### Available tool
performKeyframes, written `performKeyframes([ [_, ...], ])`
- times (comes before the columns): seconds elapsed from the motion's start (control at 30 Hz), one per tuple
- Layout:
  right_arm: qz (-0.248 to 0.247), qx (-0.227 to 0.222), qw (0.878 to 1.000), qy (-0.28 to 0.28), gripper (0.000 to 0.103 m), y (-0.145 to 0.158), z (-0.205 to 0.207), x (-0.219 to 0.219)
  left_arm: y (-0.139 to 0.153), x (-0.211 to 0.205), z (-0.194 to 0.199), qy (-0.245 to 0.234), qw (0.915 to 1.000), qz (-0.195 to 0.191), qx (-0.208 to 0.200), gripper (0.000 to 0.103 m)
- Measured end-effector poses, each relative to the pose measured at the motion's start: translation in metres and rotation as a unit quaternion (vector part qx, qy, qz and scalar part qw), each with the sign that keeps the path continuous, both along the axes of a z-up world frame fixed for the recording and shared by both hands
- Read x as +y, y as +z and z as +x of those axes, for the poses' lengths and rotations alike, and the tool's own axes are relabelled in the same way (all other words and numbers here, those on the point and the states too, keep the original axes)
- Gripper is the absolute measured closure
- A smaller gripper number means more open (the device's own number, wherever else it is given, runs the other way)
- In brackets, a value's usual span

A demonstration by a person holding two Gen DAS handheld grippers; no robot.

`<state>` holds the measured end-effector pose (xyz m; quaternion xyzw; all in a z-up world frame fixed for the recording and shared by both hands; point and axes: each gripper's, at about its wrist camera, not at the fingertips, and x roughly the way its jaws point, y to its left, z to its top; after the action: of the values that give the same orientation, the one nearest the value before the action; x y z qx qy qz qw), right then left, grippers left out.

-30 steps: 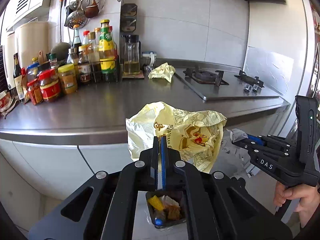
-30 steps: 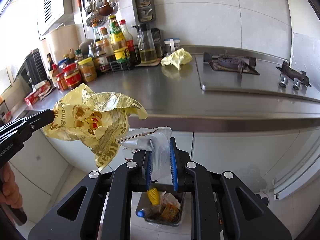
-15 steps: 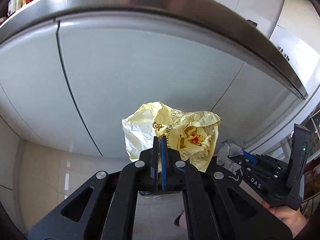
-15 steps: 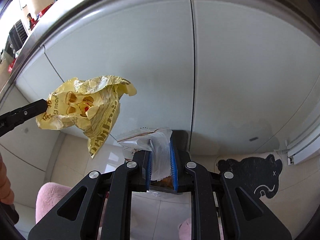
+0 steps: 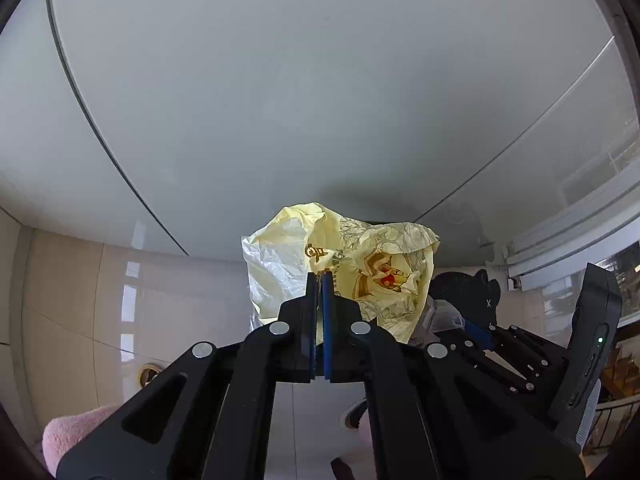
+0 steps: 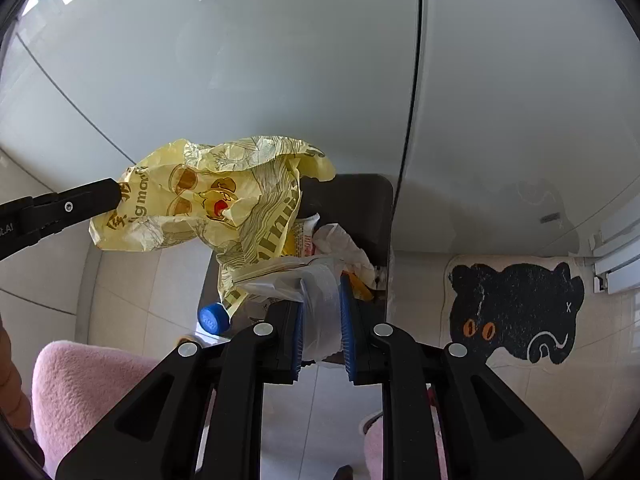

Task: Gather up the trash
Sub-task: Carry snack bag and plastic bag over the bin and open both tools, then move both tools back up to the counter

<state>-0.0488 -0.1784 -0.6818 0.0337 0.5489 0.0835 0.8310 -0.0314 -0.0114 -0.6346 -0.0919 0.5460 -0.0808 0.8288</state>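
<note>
My left gripper [image 5: 320, 280] is shut on a crumpled yellow printed wrapper [image 5: 360, 272], which also shows in the right wrist view [image 6: 200, 204] hanging over the trash bin. My right gripper [image 6: 322, 304] is shut on a clear plastic wrapper [image 6: 316, 304] just above the dark rectangular trash bin [image 6: 360, 200]. The bin holds paper scraps, a printed packet and a bottle with a blue cap [image 6: 213, 318]. The left gripper appears in the right wrist view [image 6: 108, 196] at the left. The right gripper shows in the left wrist view [image 5: 460, 324], partly behind the yellow wrapper.
White cabinet doors [image 6: 280, 60] stand right behind the bin. A black bear-shaped floor mat [image 6: 516, 312] lies on the tiled floor to the right. Pink slippers [image 6: 92, 392] are at the lower left. A sliding-door track [image 5: 580, 240] is at the right.
Both grippers have dropped from counter height to low over the floor, tilting down with their wrappers. The counter has left view and the trash bin now lies directly under the wrappers.
</note>
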Motion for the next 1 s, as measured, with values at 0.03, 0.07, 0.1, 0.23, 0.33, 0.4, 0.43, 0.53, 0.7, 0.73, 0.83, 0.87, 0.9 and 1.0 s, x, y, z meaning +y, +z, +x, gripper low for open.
performKeyframes([
  [0.03, -0.003, 0.004, 1.0, 0.001, 0.085, -0.005, 0.004, 0.002, -0.004, -0.002, 0.004, 0.001, 1.0, 0.001, 0.003, 0.102],
  [0.07, -0.006, 0.009, 1.0, 0.002, 0.085, -0.01, 0.008, 0.002, -0.008, -0.003, 0.008, 0.0, 1.0, 0.001, 0.007, 0.102],
  [0.1, -0.009, 0.013, 1.0, 0.003, 0.084, -0.015, 0.012, 0.003, -0.012, -0.004, 0.012, 0.0, 0.9999, -0.001, 0.01, 0.102],
  [0.23, -0.01, 0.028, 1.0, 0.008, 0.082, -0.027, 0.022, 0.005, -0.023, -0.003, 0.027, 0.0, 0.9997, -0.011, 0.022, 0.102],
  [0.33, -0.007, 0.04, 0.999, 0.006, 0.075, -0.033, 0.026, 0.005, -0.03, -0.004, 0.035, -0.008, 0.9994, -0.014, 0.03, 0.1],
  [0.4, -0.005, 0.048, 0.999, 0.001, 0.045, -0.037, 0.029, 0.005, -0.031, -0.008, 0.038, -0.014, 0.9994, -0.013, 0.03, 0.096],
  [0.43, -0.001, 0.048, 0.999, -0.001, 0.039, -0.038, 0.028, 0.004, -0.031, -0.009, 0.039, -0.015, 0.9994, -0.014, 0.028, 0.088],
  [0.53, 0.002, 0.049, 0.999, -0.003, 0.028, -0.037, 0.027, 0.002, -0.028, -0.008, 0.038, -0.014, 0.9996, -0.014, 0.021, 0.073],
  [0.7, 0.006, 0.035, 0.999, -0.01, 0.014, -0.026, 0.02, -0.007, -0.011, -0.004, 0.029, -0.018, 0.9998, -0.013, -0.001, 0.052],
  [0.73, 0.007, 0.031, 0.999, -0.011, 0.013, -0.023, 0.018, -0.009, -0.005, -0.004, 0.027, -0.017, 0.9997, -0.014, -0.007, 0.046],
  [0.83, 0.006, 0.01, 1.0, -0.01, 0.01, -0.004, 0.012, -0.014, 0.019, 0.0, 0.017, -0.015, 0.9993, -0.006, -0.032, 0.031],
  [0.87, 0.005, 0.001, 1.0, -0.01, 0.009, 0.003, 0.01, -0.018, 0.027, 0.002, 0.014, -0.012, 0.9992, 0.002, -0.039, 0.024],
  [0.9, 0.006, -0.011, 1.0, -0.011, 0.009, 0.014, 0.007, -0.02, 0.037, 0.005, 0.011, -0.008, 0.999, 0.008, -0.044, 0.021],
  [1.0, 0.019, -0.044, 0.999, -0.02, 0.008, 0.046, 0.0, -0.031, 0.068, 0.016, 0.0, 0.002, 0.9982, 0.003, -0.06, 0.015],
])
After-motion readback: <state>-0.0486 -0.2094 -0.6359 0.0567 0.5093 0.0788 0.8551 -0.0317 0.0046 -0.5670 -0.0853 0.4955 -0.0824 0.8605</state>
